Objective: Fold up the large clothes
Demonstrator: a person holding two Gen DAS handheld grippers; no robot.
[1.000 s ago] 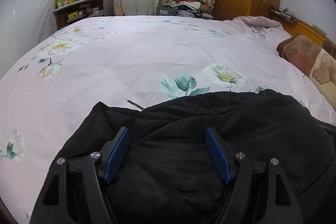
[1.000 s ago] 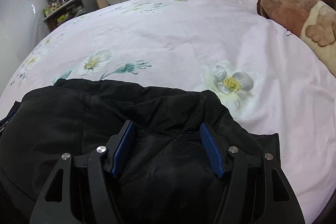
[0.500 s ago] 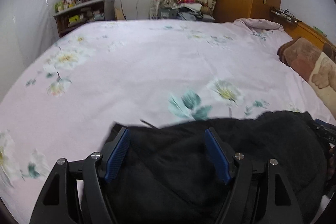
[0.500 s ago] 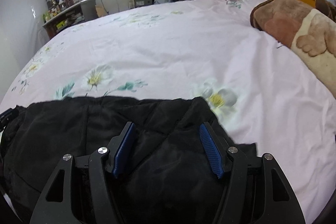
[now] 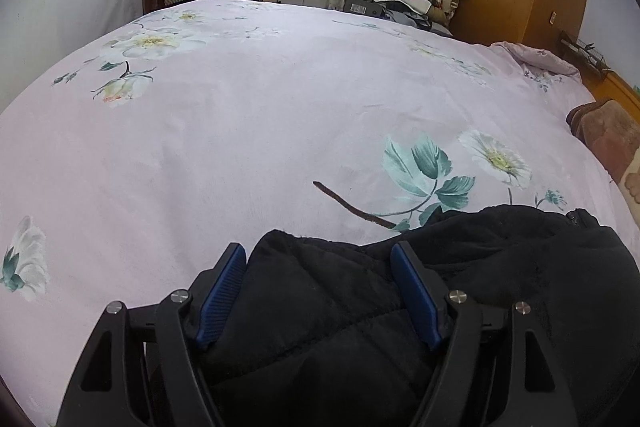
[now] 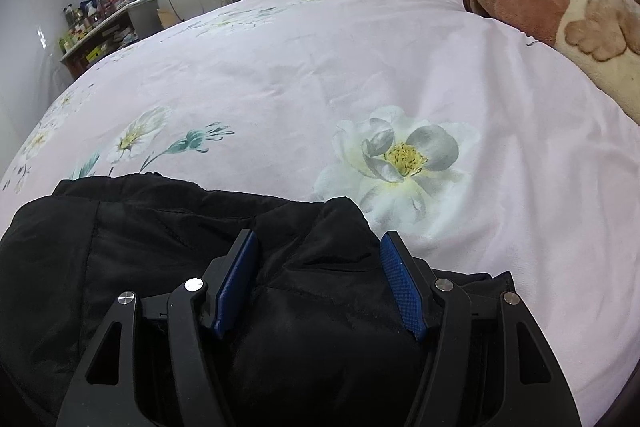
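Right now a big black coat (image 5: 460, 287) lies bunched at the near edge of the bed (image 5: 260, 131), on the pink sheet with flowers. It is thick and puffy, so it sits in a soft heap, not flat.

One left hand-held gripper (image 5: 320, 293) has its blue pads on both sides of a fat fold of the coat. Its jaws stand wide, and the fold fills the gap, so it looks like it holds the coat. That right hand-held gripper (image 6: 318, 283) does the same at the other end, wide around another thick fold.

Holding both ends lets the person lay the coat straight for folding, I think.

Farther off, a brown blanket (image 6: 560, 7) rests near the head of the bed.
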